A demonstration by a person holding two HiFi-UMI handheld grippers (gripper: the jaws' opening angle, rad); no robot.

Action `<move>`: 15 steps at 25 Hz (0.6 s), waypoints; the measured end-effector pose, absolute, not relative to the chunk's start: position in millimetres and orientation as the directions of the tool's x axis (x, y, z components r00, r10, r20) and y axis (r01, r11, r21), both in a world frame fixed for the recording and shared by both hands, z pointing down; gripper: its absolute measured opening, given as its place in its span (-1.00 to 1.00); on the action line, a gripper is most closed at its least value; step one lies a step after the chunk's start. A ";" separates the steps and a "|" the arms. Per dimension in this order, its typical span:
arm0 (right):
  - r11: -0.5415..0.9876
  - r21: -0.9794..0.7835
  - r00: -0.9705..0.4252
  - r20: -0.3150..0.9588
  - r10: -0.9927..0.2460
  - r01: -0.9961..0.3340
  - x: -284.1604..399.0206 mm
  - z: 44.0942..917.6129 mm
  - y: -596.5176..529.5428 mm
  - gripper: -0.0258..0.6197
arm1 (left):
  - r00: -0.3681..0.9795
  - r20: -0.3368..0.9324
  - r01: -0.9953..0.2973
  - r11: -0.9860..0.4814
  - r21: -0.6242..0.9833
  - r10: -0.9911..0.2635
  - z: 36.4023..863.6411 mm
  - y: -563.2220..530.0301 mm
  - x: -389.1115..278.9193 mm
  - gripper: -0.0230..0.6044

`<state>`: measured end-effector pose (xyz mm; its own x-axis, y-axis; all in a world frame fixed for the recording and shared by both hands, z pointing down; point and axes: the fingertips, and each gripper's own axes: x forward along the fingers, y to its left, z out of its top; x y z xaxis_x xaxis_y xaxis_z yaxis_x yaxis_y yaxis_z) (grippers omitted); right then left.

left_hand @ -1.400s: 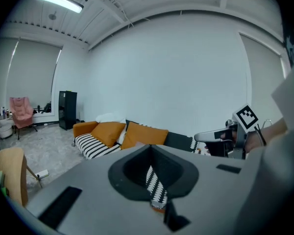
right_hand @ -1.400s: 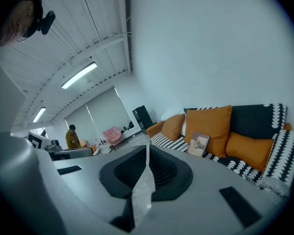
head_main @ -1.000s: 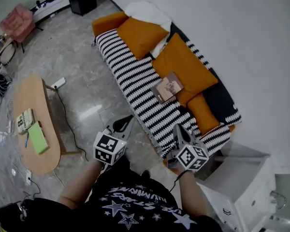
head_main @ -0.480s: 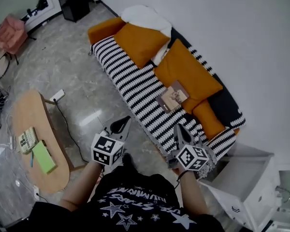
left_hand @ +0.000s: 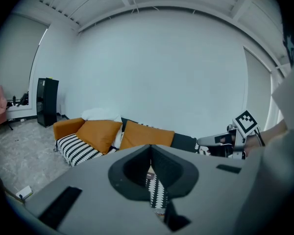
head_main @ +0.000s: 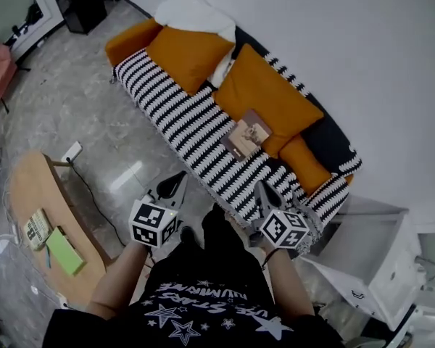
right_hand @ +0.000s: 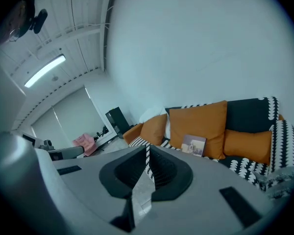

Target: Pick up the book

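The book (head_main: 245,135), brown with a pale picture on its cover, leans against an orange cushion (head_main: 264,100) on the black-and-white striped sofa (head_main: 181,118). In the right gripper view the book (right_hand: 193,145) stands ahead and to the right of the jaws. My left gripper (head_main: 180,177) is shut and empty, held over the floor in front of the sofa. My right gripper (head_main: 259,187) is also shut and empty, at the sofa's front edge, short of the book. Neither gripper touches the book. In their own views the left gripper (left_hand: 150,147) and right gripper (right_hand: 147,148) point at the sofa.
A wooden coffee table (head_main: 25,194) at the left carries another book and a green notebook (head_main: 64,251). A white cabinet (head_main: 370,256) stands at the right, close to the sofa's end. A cable crosses the marble floor (head_main: 94,122). A black cabinet (head_main: 83,2) is far left.
Both grippers have moved forward toward the sofa along with the person. The sofa and book have shifted left and nearer in the head view. The jaws stay shut.
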<state>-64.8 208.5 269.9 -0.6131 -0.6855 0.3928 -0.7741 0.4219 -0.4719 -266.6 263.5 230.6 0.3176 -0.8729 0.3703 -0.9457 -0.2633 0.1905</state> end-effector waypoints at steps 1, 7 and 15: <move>0.414 -0.475 -0.608 0.396 -0.688 -0.777 -60.5 273.7 200.6 -0.82 | 0.316 0.373 -0.947 -0.263 0.186 -0.872 231.6 256.9 -264.5 -0.90; 0.348 -0.492 -0.563 0.404 -0.721 -0.798 -33.5 288.5 142.6 -0.82 | 0.300 0.391 -0.953 -0.253 0.169 -0.870 227.3 219.7 -259.5 -0.90; 0.289 -0.566 -0.575 0.429 -0.697 -0.772 -7.6 326.6 79.3 -0.82 | 0.309 0.414 -0.951 -0.273 0.145 -0.857 241.2 144.1 -229.5 -0.90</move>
<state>-7.6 79.3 326.6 -0.5752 -0.6966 0.4288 -0.7719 0.2887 -0.5663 -229.5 144.1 241.2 0.3087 -0.8566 0.4136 -0.9511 -0.2728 0.1448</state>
